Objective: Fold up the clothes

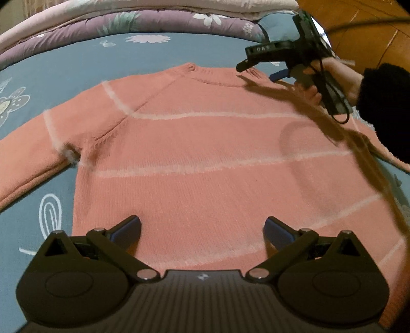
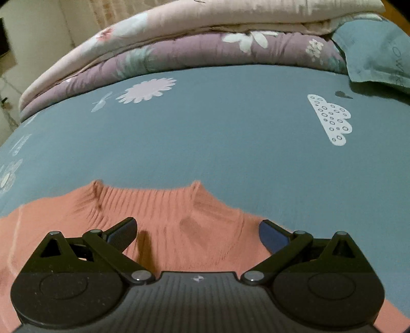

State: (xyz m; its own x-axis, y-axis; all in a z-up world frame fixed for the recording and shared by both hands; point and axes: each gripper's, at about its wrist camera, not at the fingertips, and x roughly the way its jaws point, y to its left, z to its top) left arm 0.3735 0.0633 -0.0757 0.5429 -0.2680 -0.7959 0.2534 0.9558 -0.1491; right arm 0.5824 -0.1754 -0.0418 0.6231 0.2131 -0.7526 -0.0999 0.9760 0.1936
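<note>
A salmon-pink knit sweater (image 1: 200, 143) with thin white stripes lies flat on the blue bed sheet (image 1: 77, 64), collar at the far end and its left sleeve (image 1: 30, 158) stretched out to the left. My left gripper (image 1: 202, 230) hovers open over the sweater's lower body with nothing between its fingers. In the left wrist view the right gripper (image 1: 258, 70), held by a hand, hangs over the collar's right side. From the right wrist, the right gripper (image 2: 197, 230) is open just above the ribbed collar (image 2: 146, 199) and right shoulder.
Folded quilts, purple (image 2: 205, 51) and pale pink (image 2: 217, 15), are stacked along the far edge of the bed. A blue pillow (image 2: 376, 48) sits at the back right. A dark sleeve (image 1: 384, 107) and a cable (image 1: 340, 112) come in from the right. A wooden floor (image 1: 358, 23) lies beyond.
</note>
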